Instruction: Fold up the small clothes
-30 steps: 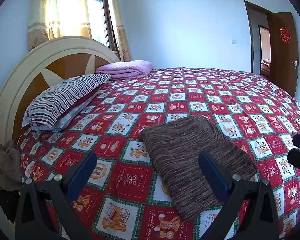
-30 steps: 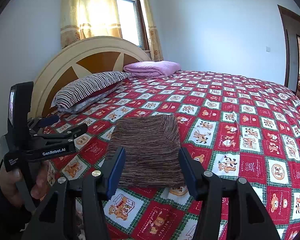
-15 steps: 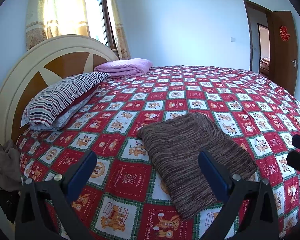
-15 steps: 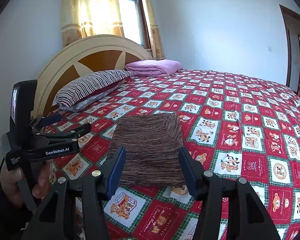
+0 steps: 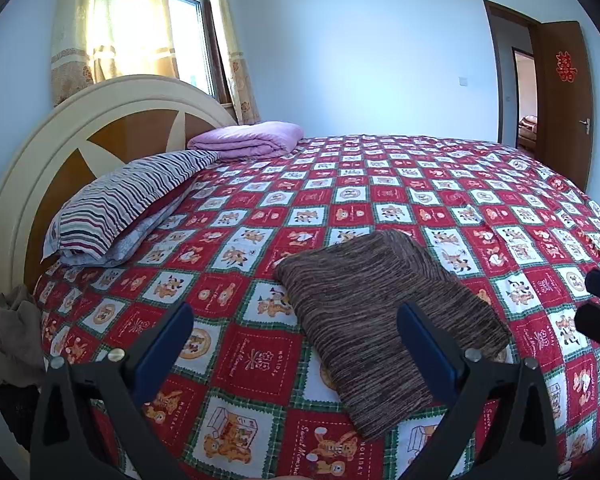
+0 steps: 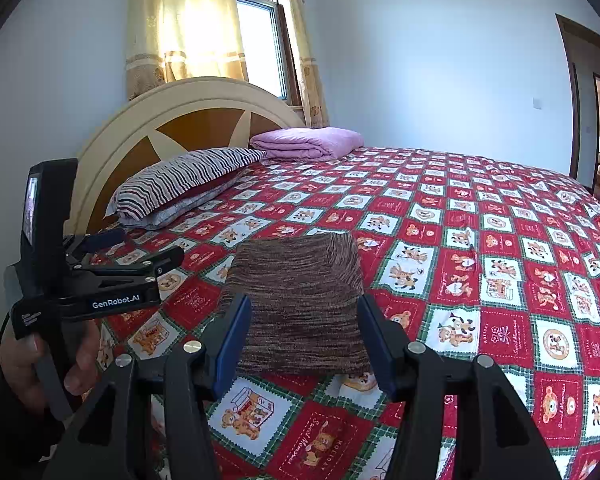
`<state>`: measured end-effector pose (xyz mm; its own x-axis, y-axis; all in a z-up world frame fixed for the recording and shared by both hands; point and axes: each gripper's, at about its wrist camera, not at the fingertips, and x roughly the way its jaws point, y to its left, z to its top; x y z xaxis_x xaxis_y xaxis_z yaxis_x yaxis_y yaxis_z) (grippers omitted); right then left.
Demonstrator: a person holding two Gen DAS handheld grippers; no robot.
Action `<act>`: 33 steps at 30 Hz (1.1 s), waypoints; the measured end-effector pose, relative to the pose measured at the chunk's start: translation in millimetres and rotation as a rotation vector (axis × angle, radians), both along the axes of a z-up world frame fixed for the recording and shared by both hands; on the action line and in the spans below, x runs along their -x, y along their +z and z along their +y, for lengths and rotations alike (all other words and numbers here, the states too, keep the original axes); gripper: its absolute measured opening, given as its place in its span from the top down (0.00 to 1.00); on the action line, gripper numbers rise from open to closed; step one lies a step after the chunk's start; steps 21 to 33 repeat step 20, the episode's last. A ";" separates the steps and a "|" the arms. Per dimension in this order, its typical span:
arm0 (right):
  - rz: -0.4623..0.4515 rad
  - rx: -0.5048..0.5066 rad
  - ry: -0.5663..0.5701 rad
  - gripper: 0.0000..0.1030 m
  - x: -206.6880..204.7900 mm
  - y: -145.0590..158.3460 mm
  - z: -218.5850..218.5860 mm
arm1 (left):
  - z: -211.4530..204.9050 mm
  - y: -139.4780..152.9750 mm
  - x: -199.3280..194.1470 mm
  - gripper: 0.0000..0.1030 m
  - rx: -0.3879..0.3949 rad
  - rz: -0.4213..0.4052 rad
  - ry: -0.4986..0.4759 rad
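**Your rig, up close**

Your left gripper (image 5: pixel 292 332) has black angular arms, flat blue pads (image 5: pixel 164 344) and round silver screws. Your right gripper (image 6: pixel 304 336) is built the same way. From the right wrist view, the left unit's side reads "GenRobot.AI" in white, with a small lit screen above. Your left hand (image 6: pixel 28 364) shows bare skin and a dark sleeve.

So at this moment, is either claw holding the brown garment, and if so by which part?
Nothing is held. The left claw and right claw are both open and empty, and the folded brown garment lies flat on the bed.
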<state>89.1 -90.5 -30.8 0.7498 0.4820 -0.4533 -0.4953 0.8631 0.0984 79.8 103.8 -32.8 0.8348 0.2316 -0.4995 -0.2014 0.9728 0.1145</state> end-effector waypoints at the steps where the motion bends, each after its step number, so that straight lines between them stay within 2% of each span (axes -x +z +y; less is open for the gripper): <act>1: -0.002 0.000 0.001 0.45 0.9 0.1 0.1 | 0.3 -0.2 -0.6 0.00 0.000 0.002 -0.001; 33: 0.007 0.005 0.000 0.45 2.0 -3.0 2.3 | 9.4 -5.1 -1.2 0.00 0.001 -0.005 0.024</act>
